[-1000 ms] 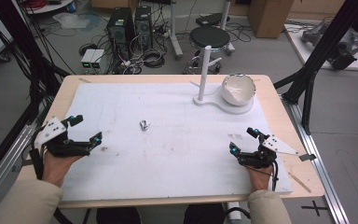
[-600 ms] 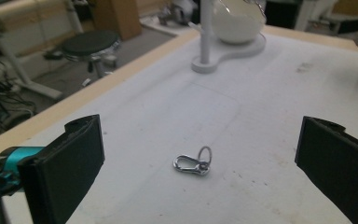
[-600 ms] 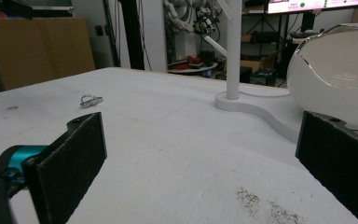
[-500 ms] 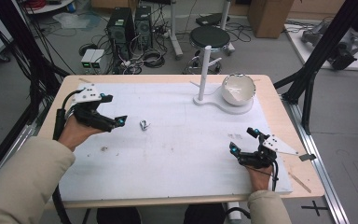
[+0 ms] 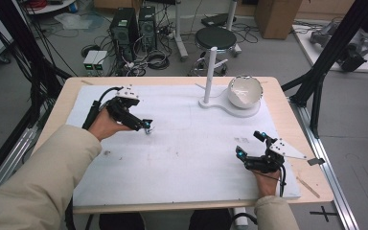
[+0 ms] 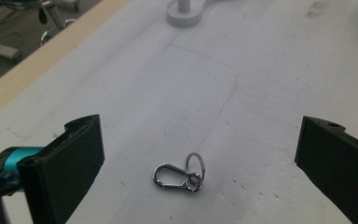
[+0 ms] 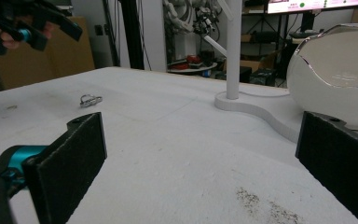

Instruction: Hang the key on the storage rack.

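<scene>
Two black two-jaw grippers are over the white foam-covered table [image 5: 182, 158]. The left gripper [image 5: 143, 125] is held above the left part of the table, and its jaws are spread wide, with nothing between them and nothing touching them. In the left gripper view a small silver metal carabiner clip with a thin key ring [image 6: 179, 173] lies flat on the white surface, between the two jaws but lower than them, a little nearer to the left jaw. In the high view the clip [image 5: 148, 131] shows just beside the tips of this gripper. I cannot tell if the tips touch the table.

The right gripper [image 5: 250, 144] rests low near the right front edge of the table, and its jaws are also wide apart and hold nothing. In the right gripper view the clip [image 7: 90, 99] lies well apart from it, far on the left.

At the far side stands a white upright post on a flat white base [image 5: 210, 72], and a round white bowl with a shiny inside [image 5: 245, 91] sits on the same base, to the right of the post.
</scene>
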`<state>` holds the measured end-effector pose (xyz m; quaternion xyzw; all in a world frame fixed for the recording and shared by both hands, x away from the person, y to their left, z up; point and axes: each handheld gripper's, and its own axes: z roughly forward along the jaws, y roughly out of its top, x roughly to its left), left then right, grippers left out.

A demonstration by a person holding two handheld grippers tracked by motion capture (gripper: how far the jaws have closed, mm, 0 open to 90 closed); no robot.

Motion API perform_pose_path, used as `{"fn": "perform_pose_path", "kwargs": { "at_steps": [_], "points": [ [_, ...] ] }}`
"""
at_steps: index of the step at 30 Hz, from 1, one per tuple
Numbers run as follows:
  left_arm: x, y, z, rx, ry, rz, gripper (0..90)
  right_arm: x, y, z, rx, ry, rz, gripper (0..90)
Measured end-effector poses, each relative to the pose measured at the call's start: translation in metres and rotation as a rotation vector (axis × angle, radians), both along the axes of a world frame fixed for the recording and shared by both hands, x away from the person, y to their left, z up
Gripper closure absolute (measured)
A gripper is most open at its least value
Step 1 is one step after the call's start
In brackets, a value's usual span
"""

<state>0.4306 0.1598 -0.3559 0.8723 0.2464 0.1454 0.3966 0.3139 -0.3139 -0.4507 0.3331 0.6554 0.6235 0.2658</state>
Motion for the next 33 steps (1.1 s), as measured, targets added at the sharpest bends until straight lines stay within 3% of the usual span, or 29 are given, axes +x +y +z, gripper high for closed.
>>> {"fn": "perform_pose_path", "kwargs": {
  "at_steps": [19,27,30,33],
  "points": [
    [0.017,-0.027,-0.042,0.231,0.093,0.008,1.8,0.000,0.000,0.000,0.003,0.001,0.003,0.8],
    [0.017,-0.033,-0.049,0.278,0.115,0.004,3.0,0.000,0.000,0.000,0.003,0.003,0.002,0.8],
    [0.016,-0.034,-0.049,0.289,0.117,-0.003,11.8,0.000,0.000,0.000,0.004,0.001,0.002,0.8],
    [0.016,-0.034,-0.049,0.307,0.119,0.002,14.2,0.000,0.000,0.000,0.003,0.001,0.001,0.8]
  ]
}}
